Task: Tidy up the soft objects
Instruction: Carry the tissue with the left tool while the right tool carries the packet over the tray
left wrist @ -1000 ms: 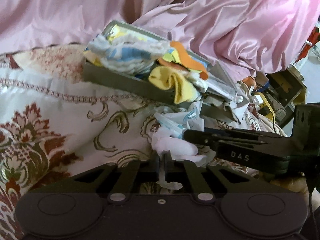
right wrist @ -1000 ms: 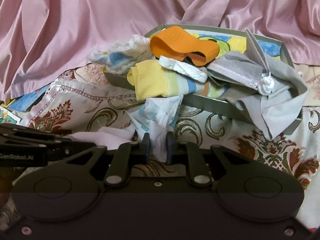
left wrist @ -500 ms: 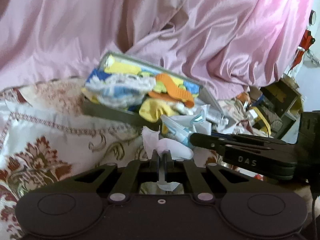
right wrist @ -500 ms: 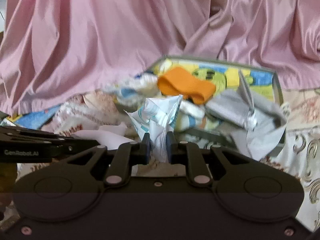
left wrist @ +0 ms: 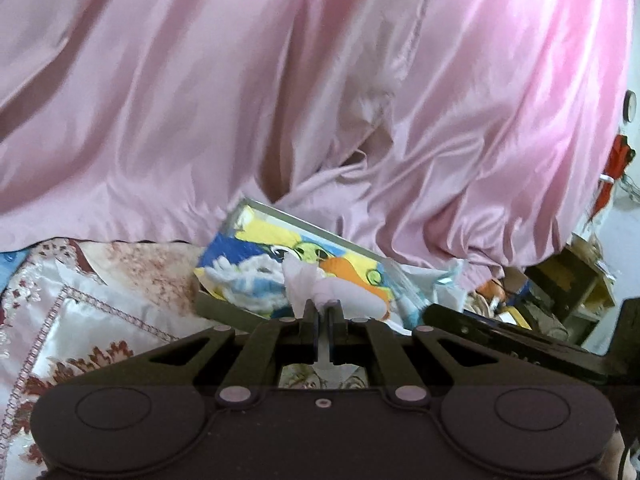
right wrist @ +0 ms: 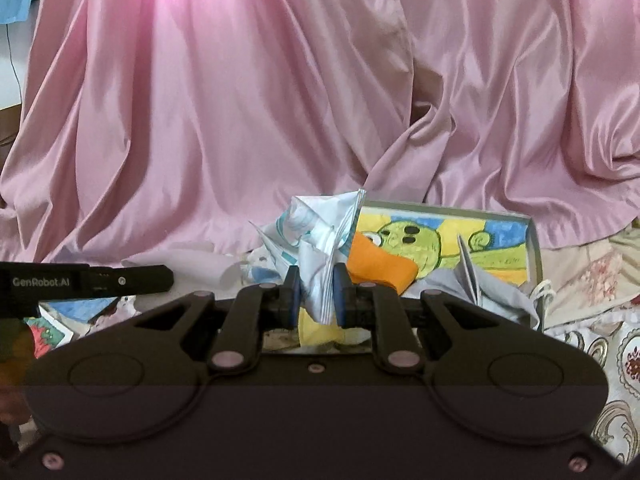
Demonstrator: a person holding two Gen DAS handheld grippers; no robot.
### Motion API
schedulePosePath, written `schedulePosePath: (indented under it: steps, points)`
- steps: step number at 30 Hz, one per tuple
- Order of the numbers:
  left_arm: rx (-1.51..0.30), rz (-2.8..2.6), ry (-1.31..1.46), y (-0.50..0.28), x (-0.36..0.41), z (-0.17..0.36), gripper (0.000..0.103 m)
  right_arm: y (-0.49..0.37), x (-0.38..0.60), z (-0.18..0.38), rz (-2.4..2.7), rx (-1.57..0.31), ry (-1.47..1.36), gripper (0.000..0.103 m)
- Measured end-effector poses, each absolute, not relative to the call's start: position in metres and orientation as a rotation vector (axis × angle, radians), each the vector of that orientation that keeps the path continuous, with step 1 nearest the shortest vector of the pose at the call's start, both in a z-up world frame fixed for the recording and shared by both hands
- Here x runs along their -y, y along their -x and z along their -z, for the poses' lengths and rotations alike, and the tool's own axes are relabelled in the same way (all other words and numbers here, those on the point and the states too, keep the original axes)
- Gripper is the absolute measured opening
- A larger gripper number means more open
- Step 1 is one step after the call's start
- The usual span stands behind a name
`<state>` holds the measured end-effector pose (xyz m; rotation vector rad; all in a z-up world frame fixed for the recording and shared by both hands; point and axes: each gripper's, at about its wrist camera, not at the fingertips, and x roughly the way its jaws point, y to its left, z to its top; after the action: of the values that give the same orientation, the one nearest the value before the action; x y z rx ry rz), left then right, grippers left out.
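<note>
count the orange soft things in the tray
1. An orange cloth piece lies in the cartoon-printed tray, just behind the right gripper and left of the grey cloth. More may be hidden under the pile.

Bed covered by a floral-patterned bedspread [left wrist: 100, 320]. Resting directly on it: a grey tray [right wrist: 534, 248] with a cartoon-printed base. Pink satin sheet [right wrist: 240, 120] drapes onto the bed behind the tray.

pink satin drape [right wrist: 200, 120], orange cloth [right wrist: 380, 268]
</note>
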<state>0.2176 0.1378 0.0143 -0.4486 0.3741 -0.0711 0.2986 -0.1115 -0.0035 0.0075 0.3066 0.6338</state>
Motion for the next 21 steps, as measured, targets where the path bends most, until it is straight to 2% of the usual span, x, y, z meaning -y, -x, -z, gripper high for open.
schedulePosePath:
  steps: [11,21]
  points:
    - [-0.294,0.015,0.475,-0.218,-0.141,-0.027,0.004,-0.294,0.125,-0.005,-0.565,-0.23,-0.057,0.01]
    - [-0.238,0.014,0.363,-0.29,-0.106,-0.036,0.004,-0.331,0.159,0.017,-0.465,-0.264,-0.15,0.011]
